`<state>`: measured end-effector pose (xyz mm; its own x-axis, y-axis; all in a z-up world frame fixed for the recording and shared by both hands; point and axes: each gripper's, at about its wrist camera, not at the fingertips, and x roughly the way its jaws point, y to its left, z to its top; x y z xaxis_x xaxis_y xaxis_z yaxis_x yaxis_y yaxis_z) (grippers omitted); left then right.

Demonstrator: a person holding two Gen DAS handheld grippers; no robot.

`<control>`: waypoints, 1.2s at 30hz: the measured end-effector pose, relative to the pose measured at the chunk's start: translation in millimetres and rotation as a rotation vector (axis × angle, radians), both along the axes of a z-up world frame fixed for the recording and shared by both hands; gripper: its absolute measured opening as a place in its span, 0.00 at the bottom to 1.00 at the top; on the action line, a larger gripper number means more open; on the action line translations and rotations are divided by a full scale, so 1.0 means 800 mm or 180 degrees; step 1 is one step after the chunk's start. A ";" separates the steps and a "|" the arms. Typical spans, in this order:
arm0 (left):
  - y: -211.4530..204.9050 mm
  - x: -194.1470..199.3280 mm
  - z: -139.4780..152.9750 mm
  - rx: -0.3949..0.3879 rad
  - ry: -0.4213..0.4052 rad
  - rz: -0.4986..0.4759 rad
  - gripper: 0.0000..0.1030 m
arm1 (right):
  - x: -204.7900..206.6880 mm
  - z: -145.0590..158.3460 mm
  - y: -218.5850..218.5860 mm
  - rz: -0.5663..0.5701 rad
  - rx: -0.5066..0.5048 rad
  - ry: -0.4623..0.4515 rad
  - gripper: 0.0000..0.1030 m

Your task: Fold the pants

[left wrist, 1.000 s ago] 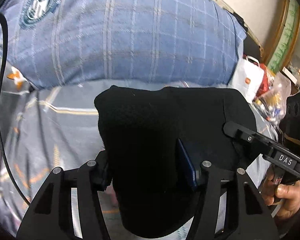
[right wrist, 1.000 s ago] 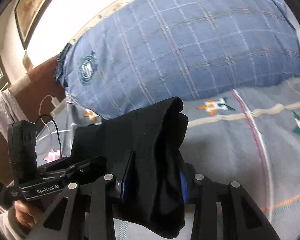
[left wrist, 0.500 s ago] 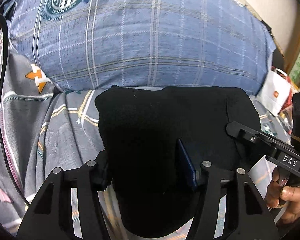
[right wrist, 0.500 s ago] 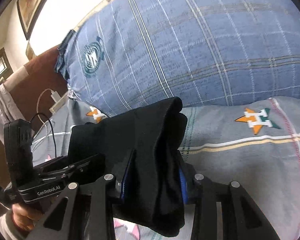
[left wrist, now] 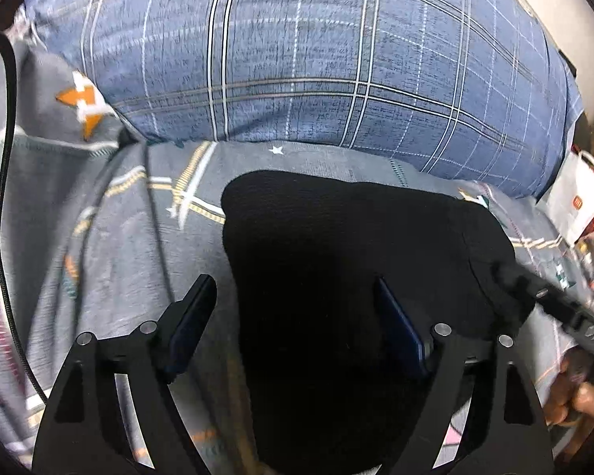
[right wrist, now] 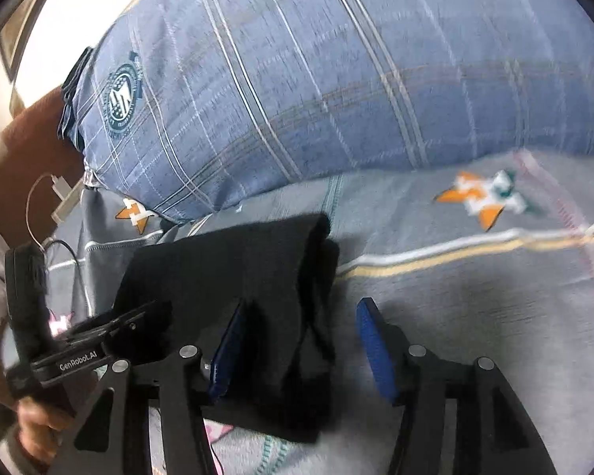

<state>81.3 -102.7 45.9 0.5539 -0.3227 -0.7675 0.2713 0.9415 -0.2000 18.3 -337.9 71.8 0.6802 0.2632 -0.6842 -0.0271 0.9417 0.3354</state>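
The black pants [left wrist: 336,269] lie folded in a thick bundle on the grey patterned bedsheet [left wrist: 111,237]. My left gripper [left wrist: 293,304] is open, with its fingers spread on either side of the bundle's near end. My right gripper [right wrist: 297,336] is open too. The pants [right wrist: 253,277] lie between its blue-padded fingers, closer to the left finger [right wrist: 227,352]. The left gripper's body [right wrist: 79,356] shows at the lower left of the right wrist view, and the right gripper's body [left wrist: 566,312] at the right of the left wrist view.
A large blue plaid pillow [left wrist: 316,59] fills the far side just beyond the pants. A black cable [left wrist: 4,198] runs down the left. A white bag [left wrist: 578,198] and clutter sit at the far right. A charger with a white cord [right wrist: 55,194] lies by the pillow.
Both grippers have opened and let go of the pants, which now rest on the sheet. The view has dropped lower and closer to the bed and pillow.
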 end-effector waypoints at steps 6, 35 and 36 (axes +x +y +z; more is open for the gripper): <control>0.000 -0.031 0.027 0.0132 -0.0158 0.0021 0.80 | -0.027 0.050 0.019 0.0122 -0.0207 -0.0265 0.53; 0.004 -0.096 0.050 0.0261 -0.0564 0.0340 0.81 | -0.063 0.038 0.083 0.0002 -0.0755 -0.0143 0.54; 0.006 -0.103 0.056 0.0285 -0.0622 0.0382 0.81 | -0.068 0.041 0.084 -0.0005 -0.0757 -0.0152 0.54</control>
